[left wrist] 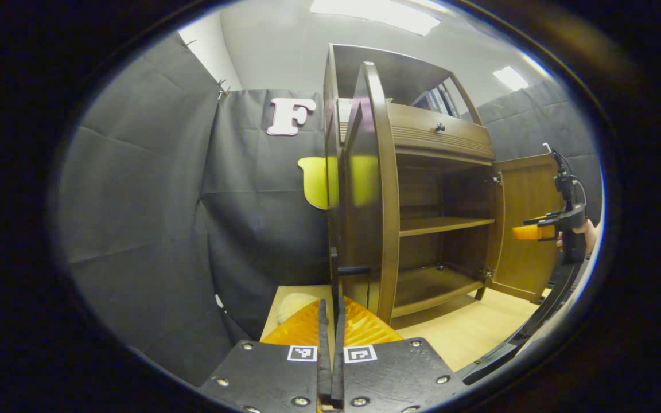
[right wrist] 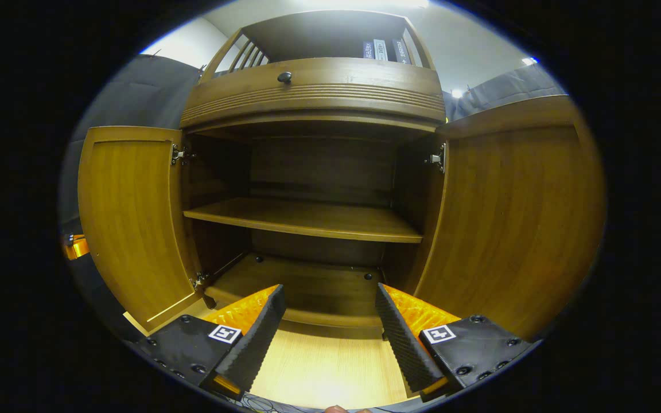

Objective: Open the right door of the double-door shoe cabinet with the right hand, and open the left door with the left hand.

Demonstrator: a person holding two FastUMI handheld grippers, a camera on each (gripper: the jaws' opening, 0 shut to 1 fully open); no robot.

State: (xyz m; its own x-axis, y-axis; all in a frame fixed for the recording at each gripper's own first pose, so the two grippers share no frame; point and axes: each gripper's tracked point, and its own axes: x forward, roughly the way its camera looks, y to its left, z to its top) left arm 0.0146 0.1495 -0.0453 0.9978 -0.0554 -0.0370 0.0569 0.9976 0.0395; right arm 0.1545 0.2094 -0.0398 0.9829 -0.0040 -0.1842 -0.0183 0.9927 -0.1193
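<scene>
The brown wooden shoe cabinet (right wrist: 313,94) stands with both doors swung open. In the left gripper view the left door (left wrist: 368,189) shows edge-on right ahead, and my left gripper (left wrist: 330,304) is shut on its thin dark handle (left wrist: 336,269). The right door (left wrist: 528,195) stands wide open beyond, with my right gripper (left wrist: 531,231) and the hand holding it in front of it. In the right gripper view my right gripper (right wrist: 330,332) is open and holds nothing. It faces the cabinet's inside between the left door (right wrist: 129,229) and the right door (right wrist: 514,218).
Inside are a bare middle shelf (right wrist: 307,221) and a bottom board (right wrist: 307,287). Above sit a drawer with a dark knob (right wrist: 284,76) and books (right wrist: 385,50) on the top. The cabinet rests on a light wooden floor (right wrist: 330,367). Black cloth walls (left wrist: 147,218) surround it.
</scene>
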